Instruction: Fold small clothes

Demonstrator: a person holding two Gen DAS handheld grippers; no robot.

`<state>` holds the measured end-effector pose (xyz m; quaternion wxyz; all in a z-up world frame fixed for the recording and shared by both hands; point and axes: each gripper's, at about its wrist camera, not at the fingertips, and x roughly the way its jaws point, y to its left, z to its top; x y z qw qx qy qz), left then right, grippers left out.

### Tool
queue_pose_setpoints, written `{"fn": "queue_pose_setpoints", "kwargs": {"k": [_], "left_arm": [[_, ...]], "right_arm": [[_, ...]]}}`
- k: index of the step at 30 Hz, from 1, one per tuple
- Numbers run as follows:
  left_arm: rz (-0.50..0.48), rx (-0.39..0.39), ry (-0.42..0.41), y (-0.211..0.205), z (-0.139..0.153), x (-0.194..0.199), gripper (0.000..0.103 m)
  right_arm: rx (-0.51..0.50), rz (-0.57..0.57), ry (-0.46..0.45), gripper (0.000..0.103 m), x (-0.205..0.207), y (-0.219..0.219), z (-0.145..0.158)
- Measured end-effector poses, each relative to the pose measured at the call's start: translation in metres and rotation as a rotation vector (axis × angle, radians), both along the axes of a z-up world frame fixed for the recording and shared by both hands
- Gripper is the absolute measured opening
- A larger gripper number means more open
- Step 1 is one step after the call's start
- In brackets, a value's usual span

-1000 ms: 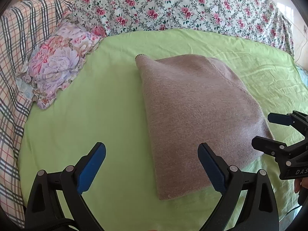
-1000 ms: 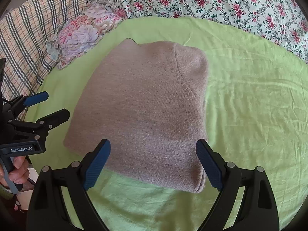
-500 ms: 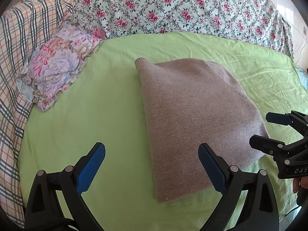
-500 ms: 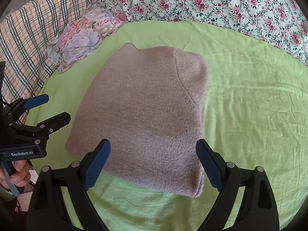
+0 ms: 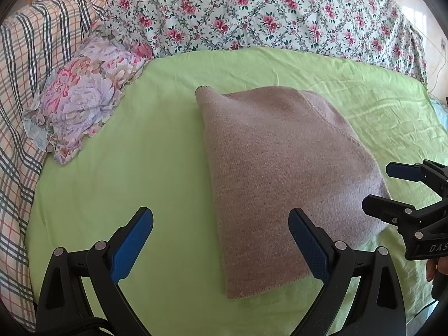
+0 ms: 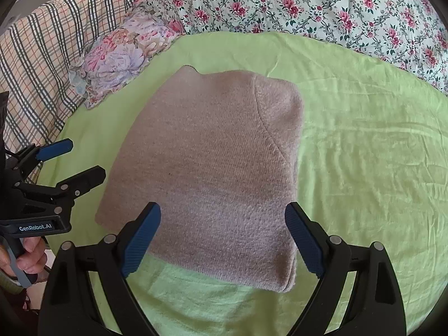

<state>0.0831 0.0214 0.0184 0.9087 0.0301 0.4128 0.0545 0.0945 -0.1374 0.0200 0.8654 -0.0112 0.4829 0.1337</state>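
We held the left gripper [image 5: 221, 240] and the right gripper [image 6: 222, 236] with fingers spread wide and nothing between them. The folded mauve knit garment [image 6: 212, 173] lay flat on the green sheet [image 6: 364, 154] of the bed, just ahead of both grippers. Its folded-under layers were hidden. The floral pillow [image 5: 84, 95] sat well apart at the left, the flowered quilt [image 5: 252, 14] behind it cut off by the frame.
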Motion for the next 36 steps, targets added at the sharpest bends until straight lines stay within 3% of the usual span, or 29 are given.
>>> {"fn": "queue_pose_setpoints", "kwargs": {"k": [36], "left_arm": [[-0.01,0.006,0.0,-0.01,0.0,0.006,0.098]], "right_arm": [[0.005,0.002,0.0,0.09,0.005,-0.007,0.002]]}}
